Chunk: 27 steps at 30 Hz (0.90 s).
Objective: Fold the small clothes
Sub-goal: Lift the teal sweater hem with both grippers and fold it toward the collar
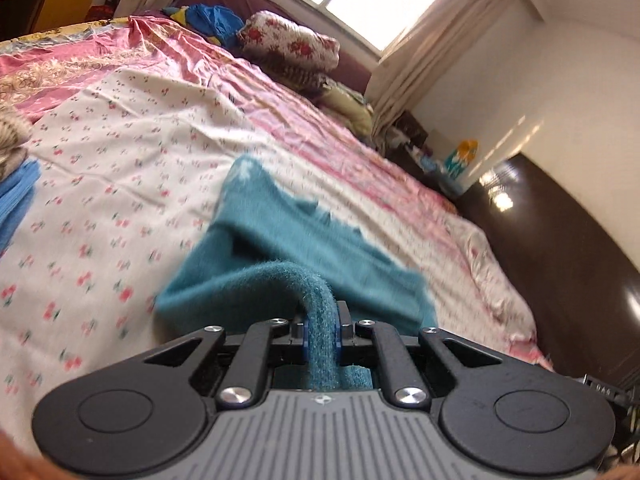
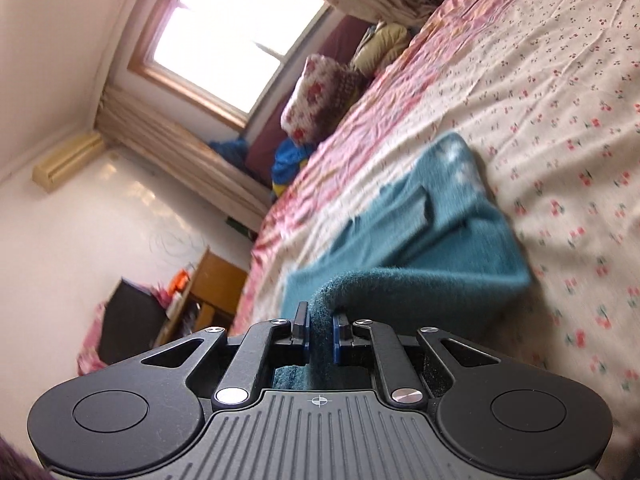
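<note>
A small teal fleece garment (image 1: pixel 280 240) lies partly lifted over the flowered white sheet (image 1: pixel 120 168) of the bed. My left gripper (image 1: pixel 322 330) is shut on a thick rolled edge of it, and the cloth runs back between the blue pads. In the right wrist view the same teal garment (image 2: pixel 440 232) hangs from my right gripper (image 2: pixel 320 332), which is shut on another bunched edge. White marks show on the far end of the garment in both views. Both pictures are tilted and blurred.
A blue folded cloth (image 1: pixel 16 200) lies at the left edge of the sheet. Flowered pillows (image 1: pixel 292 44) and a blue bundle (image 1: pixel 216 20) sit at the head of the bed under the window (image 2: pixel 236 36). A dark wardrobe (image 1: pixel 560 248) stands beside the bed, with a wooden shelf (image 2: pixel 208 292) farther off.
</note>
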Each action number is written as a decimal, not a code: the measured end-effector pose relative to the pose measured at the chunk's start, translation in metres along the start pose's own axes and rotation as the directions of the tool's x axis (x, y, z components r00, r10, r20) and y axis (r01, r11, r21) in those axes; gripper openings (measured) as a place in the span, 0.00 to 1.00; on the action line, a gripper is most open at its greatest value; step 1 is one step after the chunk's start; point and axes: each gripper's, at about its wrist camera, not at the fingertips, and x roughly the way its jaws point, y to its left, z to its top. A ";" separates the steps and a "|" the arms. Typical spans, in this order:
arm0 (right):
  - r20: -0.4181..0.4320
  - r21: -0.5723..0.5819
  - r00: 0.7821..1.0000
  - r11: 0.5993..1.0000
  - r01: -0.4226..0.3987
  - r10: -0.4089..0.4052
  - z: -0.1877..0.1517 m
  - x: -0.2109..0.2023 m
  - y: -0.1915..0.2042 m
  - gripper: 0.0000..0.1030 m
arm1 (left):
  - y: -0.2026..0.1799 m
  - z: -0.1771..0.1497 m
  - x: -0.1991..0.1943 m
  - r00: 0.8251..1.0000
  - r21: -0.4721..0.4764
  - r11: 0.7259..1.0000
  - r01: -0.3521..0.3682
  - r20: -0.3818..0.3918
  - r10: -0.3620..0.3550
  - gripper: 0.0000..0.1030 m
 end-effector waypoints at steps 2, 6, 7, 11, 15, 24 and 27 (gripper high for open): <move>0.016 0.005 1.000 1.000 -0.004 0.004 0.011 0.008 0.000 0.10 | 0.002 0.011 0.011 1.000 -0.018 1.000 0.000 0.016 0.000 0.17; 0.037 0.018 0.999 1.000 -0.011 0.010 0.032 0.026 -0.005 0.10 | 0.004 0.030 0.033 0.999 -0.034 0.999 -0.003 0.033 0.004 0.16; 0.041 0.023 0.999 1.000 -0.011 0.010 0.037 0.031 -0.007 0.10 | 0.004 0.035 0.039 0.999 -0.034 0.999 -0.003 0.036 0.004 0.16; 0.057 0.043 0.998 0.999 -0.006 0.003 0.054 0.050 -0.017 0.10 | 0.005 0.052 0.063 0.999 -0.034 0.999 -0.015 0.050 0.016 0.16; 0.070 0.057 0.998 0.998 0.007 -0.011 0.070 0.071 -0.025 0.10 | 0.012 0.067 0.085 0.998 -0.043 0.999 -0.028 0.061 0.030 0.16; 0.071 0.076 0.995 0.995 0.057 -0.062 0.095 0.120 -0.048 0.10 | 0.031 0.086 0.146 0.995 -0.037 0.995 -0.096 0.036 0.098 0.16; 0.068 0.087 0.994 0.993 0.079 -0.085 0.099 0.133 -0.056 0.10 | 0.033 0.089 0.161 0.994 -0.028 0.994 -0.109 0.021 0.110 0.16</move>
